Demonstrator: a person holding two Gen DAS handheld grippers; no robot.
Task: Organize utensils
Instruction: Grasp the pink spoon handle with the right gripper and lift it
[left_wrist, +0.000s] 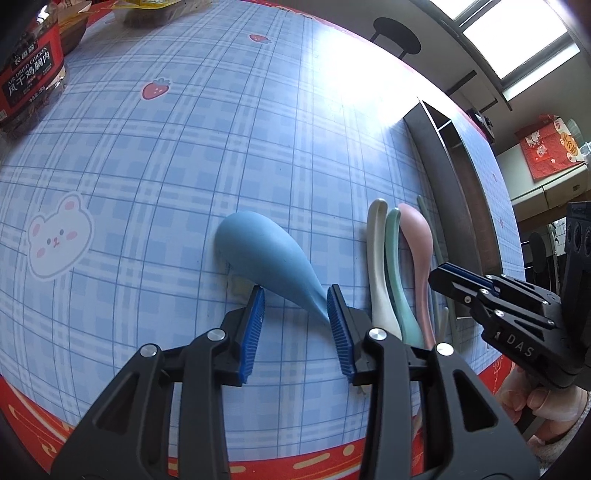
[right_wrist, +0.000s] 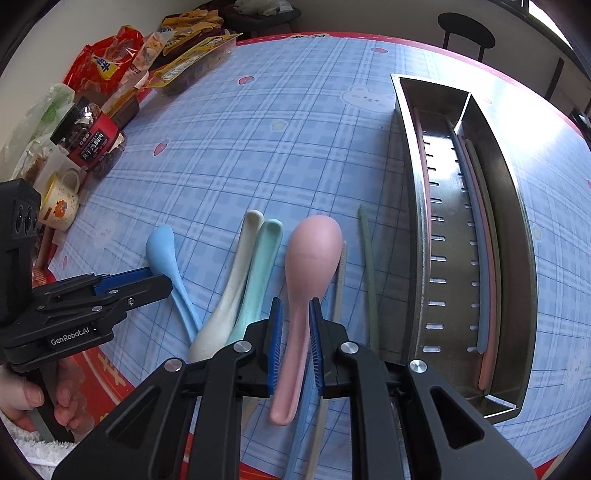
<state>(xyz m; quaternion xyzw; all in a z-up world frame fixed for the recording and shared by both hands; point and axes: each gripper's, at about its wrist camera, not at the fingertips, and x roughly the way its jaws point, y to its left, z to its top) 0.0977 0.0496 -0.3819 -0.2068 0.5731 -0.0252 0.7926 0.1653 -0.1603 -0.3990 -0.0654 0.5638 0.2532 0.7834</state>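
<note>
Currently both grippers work the spoon row at once. Right gripper (right_wrist: 295, 347), bottom centre of its own view: fingers clenched on the handle of the pink spoon (right_wrist: 308, 273), bowl pointing away, a grip low on the stem that should keep the bowl clear for a lift. Left gripper (left_wrist: 295, 332): fingers parted, straddling the thin handle of the blue spoon (left_wrist: 266, 258); the right-hand pad (left_wrist: 341, 332) sits at the handle, the other stands off, so nothing is grasped yet. White spoon (right_wrist: 229, 295) and green spoon (right_wrist: 258, 273) lie touching between the two. Steel utensil tray (right_wrist: 517, 229), right side of the right-wrist frame, already holds long chopsticks (right_wrist: 480, 258) along its narrow compartment; likely where the spoons go. Loose chopstick (right_wrist: 369, 266) lies on the table (right_wrist: 295, 129) just beside the tray.
</note>
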